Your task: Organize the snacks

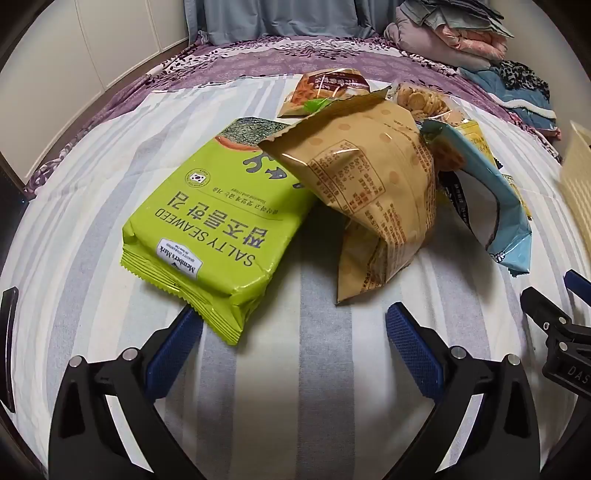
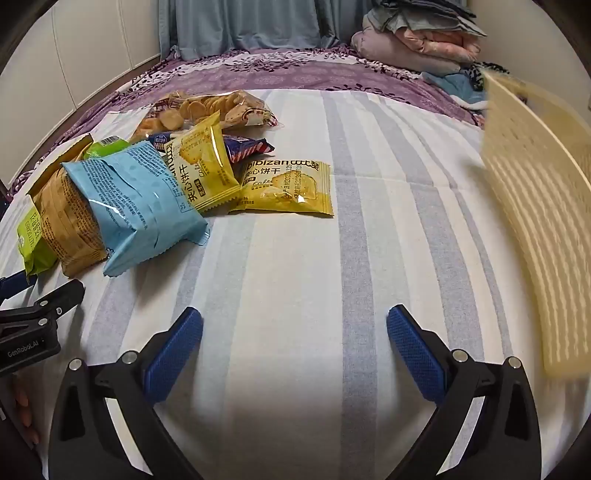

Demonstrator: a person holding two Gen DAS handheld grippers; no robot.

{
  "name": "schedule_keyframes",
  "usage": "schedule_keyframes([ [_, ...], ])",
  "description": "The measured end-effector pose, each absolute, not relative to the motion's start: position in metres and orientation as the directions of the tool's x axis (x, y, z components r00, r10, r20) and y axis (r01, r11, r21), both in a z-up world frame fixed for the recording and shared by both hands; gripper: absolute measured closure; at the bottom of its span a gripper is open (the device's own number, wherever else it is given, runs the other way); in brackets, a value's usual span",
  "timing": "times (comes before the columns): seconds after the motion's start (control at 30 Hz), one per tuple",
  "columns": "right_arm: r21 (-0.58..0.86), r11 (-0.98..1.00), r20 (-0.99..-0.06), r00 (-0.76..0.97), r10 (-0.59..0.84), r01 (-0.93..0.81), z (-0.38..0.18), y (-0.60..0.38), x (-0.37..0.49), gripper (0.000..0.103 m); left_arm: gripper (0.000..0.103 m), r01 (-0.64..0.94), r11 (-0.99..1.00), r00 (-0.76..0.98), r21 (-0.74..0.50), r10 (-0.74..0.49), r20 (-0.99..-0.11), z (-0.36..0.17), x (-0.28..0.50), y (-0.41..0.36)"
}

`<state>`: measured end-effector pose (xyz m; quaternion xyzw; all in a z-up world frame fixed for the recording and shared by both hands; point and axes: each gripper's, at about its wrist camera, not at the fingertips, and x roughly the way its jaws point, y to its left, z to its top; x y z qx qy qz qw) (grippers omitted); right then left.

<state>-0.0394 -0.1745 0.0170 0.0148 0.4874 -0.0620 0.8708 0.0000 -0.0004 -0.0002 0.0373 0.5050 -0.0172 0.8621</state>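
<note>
A home bedroom: bed (image 2: pixel 332 258), folded bedding (image 2: pixel 417 40), curtain (image 2: pixel 251 26).

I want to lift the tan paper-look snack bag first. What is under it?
The tan crinkled snack bag rests on the far corner of the flat lime-green seaweed packet. Its near end sits on the striped sheet. Anything beneath its middle is covered.

— What print can you read?
— I see "SALTY SEAWEED" and "Member's Mark" on the green pack (image 1: pixel 218 229). "bibizan" and "Cafe" on a yellow packet (image 2: pixel 286 186).
— More?
— "GenRobot.AI" on the left gripper (image 2: pixel 26 349).
</note>
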Motion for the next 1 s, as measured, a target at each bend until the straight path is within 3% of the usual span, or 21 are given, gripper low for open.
schedule_keyframes([
  [1.0, -0.042, 0.992, -0.852, 0.514, -0.100, 0.122, 0.0177, -0.1740, -0.0384, 0.005, 0.002, 0.067, 0.997, 0.490, 0.037, -0.001, -0.872, 0.0000, 0.0003, -0.0004],
])
